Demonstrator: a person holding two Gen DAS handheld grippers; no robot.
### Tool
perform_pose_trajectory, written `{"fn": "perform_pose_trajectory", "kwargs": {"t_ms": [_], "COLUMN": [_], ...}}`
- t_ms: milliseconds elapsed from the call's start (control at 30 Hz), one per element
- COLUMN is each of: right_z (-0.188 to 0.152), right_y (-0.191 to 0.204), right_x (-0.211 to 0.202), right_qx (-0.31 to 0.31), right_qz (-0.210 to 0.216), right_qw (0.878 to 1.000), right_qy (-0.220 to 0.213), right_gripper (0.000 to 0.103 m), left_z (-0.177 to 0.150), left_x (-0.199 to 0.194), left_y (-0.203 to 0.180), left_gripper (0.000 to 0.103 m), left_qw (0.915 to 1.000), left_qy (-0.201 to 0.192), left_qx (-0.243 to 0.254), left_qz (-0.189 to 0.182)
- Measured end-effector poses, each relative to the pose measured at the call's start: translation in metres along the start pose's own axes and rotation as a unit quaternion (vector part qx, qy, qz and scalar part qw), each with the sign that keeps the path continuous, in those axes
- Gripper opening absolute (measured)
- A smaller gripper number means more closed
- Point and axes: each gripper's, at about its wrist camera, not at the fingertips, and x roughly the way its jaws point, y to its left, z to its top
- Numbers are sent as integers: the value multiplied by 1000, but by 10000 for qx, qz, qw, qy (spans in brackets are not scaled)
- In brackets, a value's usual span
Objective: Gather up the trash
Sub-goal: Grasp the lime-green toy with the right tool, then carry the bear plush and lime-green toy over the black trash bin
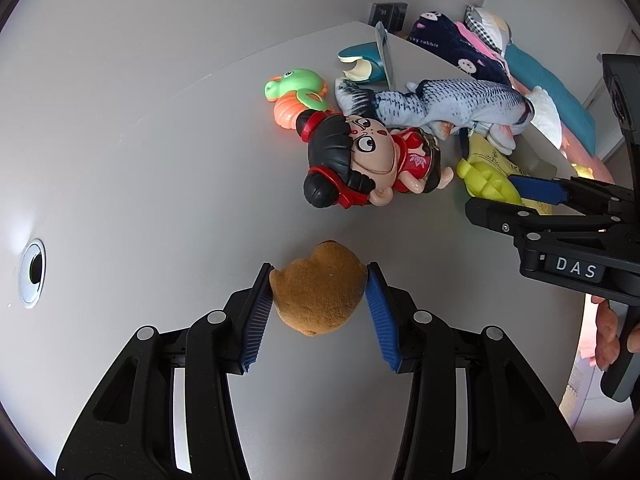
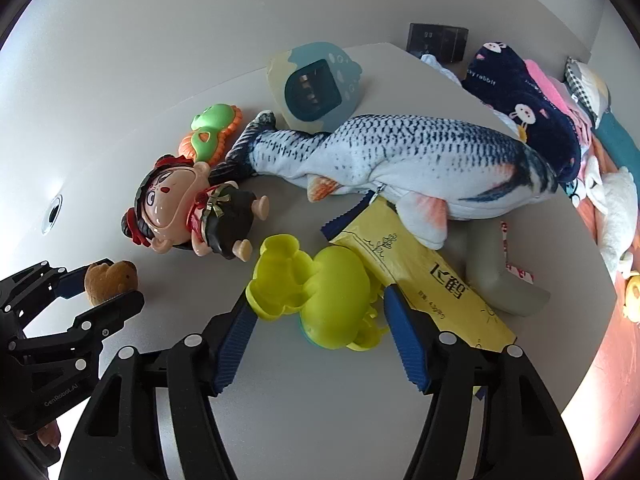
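Both tongs, the left tongs (image 1: 319, 280) and the right tongs (image 2: 318, 308), were matte black with silver rivets and ribbed blue pads (image 1: 258, 316); the right tongs bore white "DAS" lettering.

The right gripper (image 1: 516, 196) body reads "DAS". The left gripper (image 2: 102, 282) body reads "GenRobot.AI". Behind the plush fish (image 2: 400, 160), the navy cloth (image 2: 516, 96) reads "rabbit".

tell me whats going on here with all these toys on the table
A person holds a gripper in each hand over a white table littered with toys. The left gripper is shut on a small brown plush. The right gripper straddles a yellow-green plastic toy lying on a yellow packet, its pads not clearly pressing. A plush fish and a doll lie nearby.
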Motion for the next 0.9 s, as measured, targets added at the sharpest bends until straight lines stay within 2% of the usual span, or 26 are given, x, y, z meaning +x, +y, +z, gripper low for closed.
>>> {"fn": "perform_pose_trajectory", "kwargs": {"t_ms": [33, 167, 467, 900], "right_z": [0, -2, -15, -58], "right_y": [0, 1, -17, -35], "right_x": [3, 2, -20, -74], "right_qx": [19, -5, 433, 768], "right_qz": [41, 108, 413, 603], "right_qw": [10000, 9999, 9982, 9947], "right_qy": [62, 54, 0, -313], "right_gripper": [59, 58, 58, 58], "left_z": [0, -2, -10, -21], "left_x": [0, -1, -9, -31], "left_y": [0, 1, -8, -59], "left_gripper": [46, 46, 46, 46], "left_qw": [10000, 9999, 9999, 9996], "left_qy": [12, 37, -21, -99], "left_qx": [-20, -117, -138, 226], "left_qz": [6, 31, 28, -102]}}
